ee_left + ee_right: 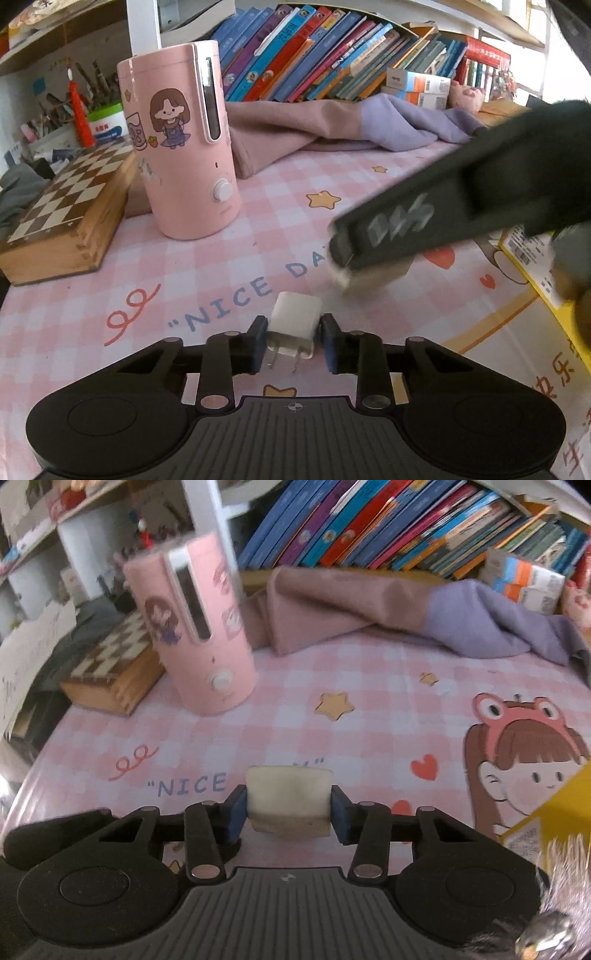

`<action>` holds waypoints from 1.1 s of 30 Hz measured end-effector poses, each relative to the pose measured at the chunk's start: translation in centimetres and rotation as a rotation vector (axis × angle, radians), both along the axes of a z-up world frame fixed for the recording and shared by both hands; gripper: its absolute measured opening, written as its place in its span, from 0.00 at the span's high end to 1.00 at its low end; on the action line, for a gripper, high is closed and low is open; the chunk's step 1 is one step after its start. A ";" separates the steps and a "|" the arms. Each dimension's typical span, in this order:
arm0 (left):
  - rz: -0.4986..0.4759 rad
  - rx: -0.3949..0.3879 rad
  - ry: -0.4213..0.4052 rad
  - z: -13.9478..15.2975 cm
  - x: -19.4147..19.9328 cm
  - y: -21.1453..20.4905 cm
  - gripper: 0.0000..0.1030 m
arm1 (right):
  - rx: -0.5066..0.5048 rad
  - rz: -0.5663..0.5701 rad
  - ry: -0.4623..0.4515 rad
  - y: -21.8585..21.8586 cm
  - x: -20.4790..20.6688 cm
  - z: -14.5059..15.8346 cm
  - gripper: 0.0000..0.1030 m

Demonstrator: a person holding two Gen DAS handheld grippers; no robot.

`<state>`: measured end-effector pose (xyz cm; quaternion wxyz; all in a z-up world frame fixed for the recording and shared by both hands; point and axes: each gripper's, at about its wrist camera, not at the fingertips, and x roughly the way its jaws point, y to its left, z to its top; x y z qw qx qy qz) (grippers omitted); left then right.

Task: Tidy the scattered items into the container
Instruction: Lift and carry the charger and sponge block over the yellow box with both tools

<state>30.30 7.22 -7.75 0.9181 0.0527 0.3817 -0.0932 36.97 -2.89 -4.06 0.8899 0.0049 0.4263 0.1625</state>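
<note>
A small white plug adapter (295,325) with two metal prongs toward the camera lies on the pink checked mat, and my left gripper (293,341) is shut on its sides. My right gripper (289,810) is shut on a whitish block (289,797) with a tan lower layer, like an eraser. In the left wrist view that right gripper (341,258) reaches in from the right, blurred, with the block (365,278) under its tip. A yellow box (546,812) shows at the right edge in the right wrist view, and its printed edge (532,258) in the left one.
A tall pink appliance (181,147) with a girl sticker stands at the back left beside a wooden chessboard box (70,210). Mauve and lilac cloth (332,129) lies behind, under a row of books (332,51). Fur trim of a sleeve (554,904) shows bottom right.
</note>
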 end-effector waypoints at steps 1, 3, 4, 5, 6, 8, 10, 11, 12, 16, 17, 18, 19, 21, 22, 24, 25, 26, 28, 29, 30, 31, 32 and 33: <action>0.007 0.000 -0.004 0.2 -0.2 0.0 0.74 | 0.008 -0.011 -0.010 -0.4 -0.3 0.5 0.59; 0.016 -0.020 -0.016 0.8 -0.6 0.3 0.74 | 0.030 -0.032 -0.033 -1.2 -1.0 1.5 0.59; 0.022 -0.030 -0.023 1.3 -1.0 0.5 0.74 | 0.038 -0.040 -0.044 -1.6 -1.5 2.0 0.59; 0.028 -0.039 -0.030 1.7 -1.3 0.6 0.74 | 0.044 -0.047 -0.056 -2.0 -2.1 2.6 0.59; 0.032 -0.046 -0.037 2.2 -1.7 0.7 0.74 | 0.050 -0.053 -0.067 -2.4 -2.7 3.1 0.59; 0.031 -0.054 -0.055 3.3 -2.8 1.0 0.74 | 0.059 -0.064 -0.076 -3.1 -3.9 3.8 0.59; 0.033 -0.066 -0.066 4.3 -3.9 1.3 0.74 | 0.073 -0.072 -0.081 -3.7 -5.3 4.4 0.59; 0.036 -0.074 -0.067 4.7 -4.5 1.5 0.74 | 0.077 -0.074 -0.084 -4.0 -6.1 4.7 0.59; 0.040 -0.084 -0.070 5.2 -5.1 1.8 0.74 | 0.081 -0.071 -0.087 -4.2 -6.8 5.0 0.59; 0.060 -0.124 -0.073 6.8 -7.9 3.1 0.74 | 0.080 -0.052 -0.118 -4.8 -9.9 6.2 0.60; 0.065 -0.131 -0.072 7.2 -8.8 3.5 0.74 | 0.077 -0.046 -0.132 -5.1 -10.9 6.7 0.60; 0.069 -0.134 -0.070 7.5 -9.5 3.7 0.74 | 0.075 -0.041 -0.144 -5.3 -11.9 7.0 0.60; 0.071 -0.133 -0.067 7.7 -10.2 4.0 0.74 | 0.075 -0.039 -0.152 -5.6 -12.7 7.3 0.60; 0.078 -0.131 -0.059 8.1 -11.8 4.4 0.74 | 0.074 -0.032 -0.158 -6.1 -14.6 7.7 0.60; 0.082 -0.131 -0.057 8.3 -12.6 4.6 0.74 | 0.074 -0.029 -0.156 -6.3 -15.4 7.8 0.60; 0.087 -0.134 -0.053 8.6 -14.2 4.8 0.74 | 0.075 -0.019 -0.152 -6.5 -17.2 7.9 0.60; 0.088 -0.135 -0.051 8.8 -14.9 4.9 0.74 | 0.075 -0.015 -0.151 -6.6 -18.0 7.9 0.60; 0.089 -0.137 -0.049 8.9 -15.6 4.9 0.74 | 0.075 -0.013 -0.152 -6.7 -18.8 8.0 0.60; 0.086 -0.144 -0.050 9.2 -16.8 4.8 0.74 | 0.076 -0.002 -0.153 -6.8 -20.5 8.1 0.60; 0.081 -0.146 -0.051 9.4 -17.5 4.7 0.74 | 0.077 0.000 -0.155 -6.8 -21.2 8.1 0.60; 0.074 -0.147 -0.052 9.5 -18.1 4.5 0.74 | 0.076 0.001 -0.158 -6.9 -22.0 8.1 0.60; 0.065 -0.150 -0.052 9.6 -18.7 4.3 0.74 | 0.073 0.001 -0.160 -7.0 -22.8 8.1 0.60; 0.055 -0.151 -0.051 9.7 -19.1 4.1 0.74 | 0.069 0.002 -0.160 -7.1 -23.5 8.0 0.60; 0.044 -0.150 -0.049 9.8 -19.5 3.9 0.74 | 0.065 0.003 -0.157 -7.3 -24.3 7.9 0.60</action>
